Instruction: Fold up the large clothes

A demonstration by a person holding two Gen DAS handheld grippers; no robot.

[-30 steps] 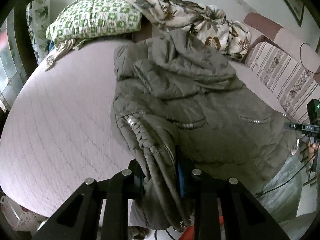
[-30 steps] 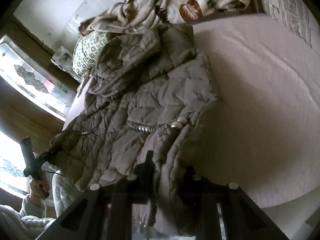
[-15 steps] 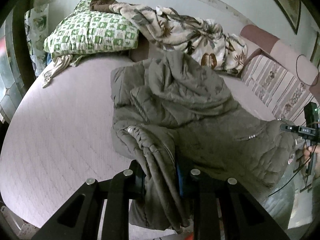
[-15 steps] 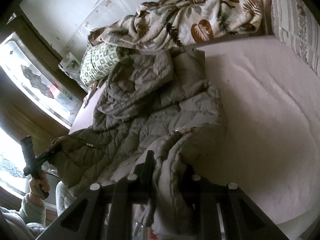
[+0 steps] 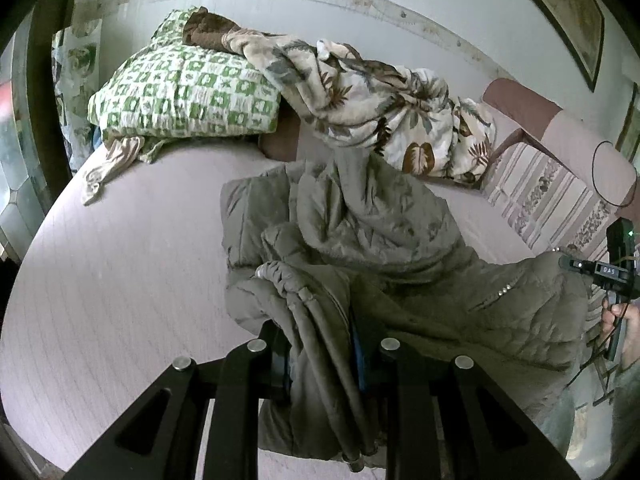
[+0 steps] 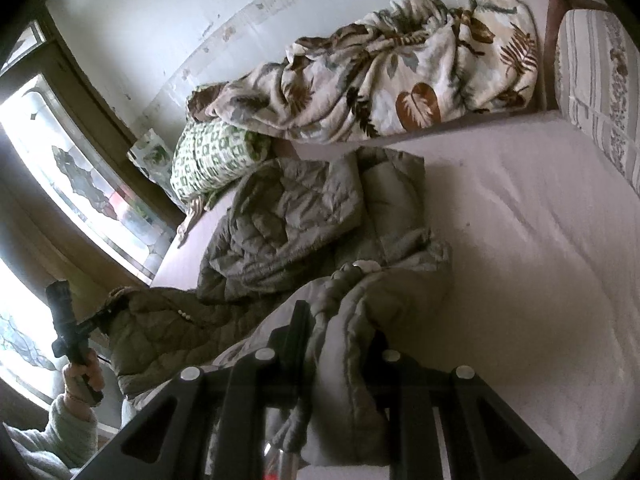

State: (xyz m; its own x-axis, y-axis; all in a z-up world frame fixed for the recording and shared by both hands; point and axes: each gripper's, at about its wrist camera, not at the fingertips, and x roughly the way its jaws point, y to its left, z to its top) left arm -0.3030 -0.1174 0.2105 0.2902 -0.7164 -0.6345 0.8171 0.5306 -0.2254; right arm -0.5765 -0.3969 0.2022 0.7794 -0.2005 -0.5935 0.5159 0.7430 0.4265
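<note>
Left wrist view: the left gripper (image 5: 320, 360) has its fingers clamped on a bunched hem fold of the olive quilted jacket (image 5: 400, 248), which drapes from there across the pink bed (image 5: 120, 280) toward the right gripper (image 5: 576, 266). Right wrist view: the right gripper's fingers (image 6: 298, 324) pinch the jacket's other hem corner. Behind lie a green checked pillow (image 5: 184, 96) and a leaf-print blanket (image 5: 380, 108).

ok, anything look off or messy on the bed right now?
The jacket is bunched, not flat: its hood end lies crumpled on the bed while both grippers hold up the near edge. A floral blanket sits heaped against the wall, partly over the green pillow. No damage shows.
</note>
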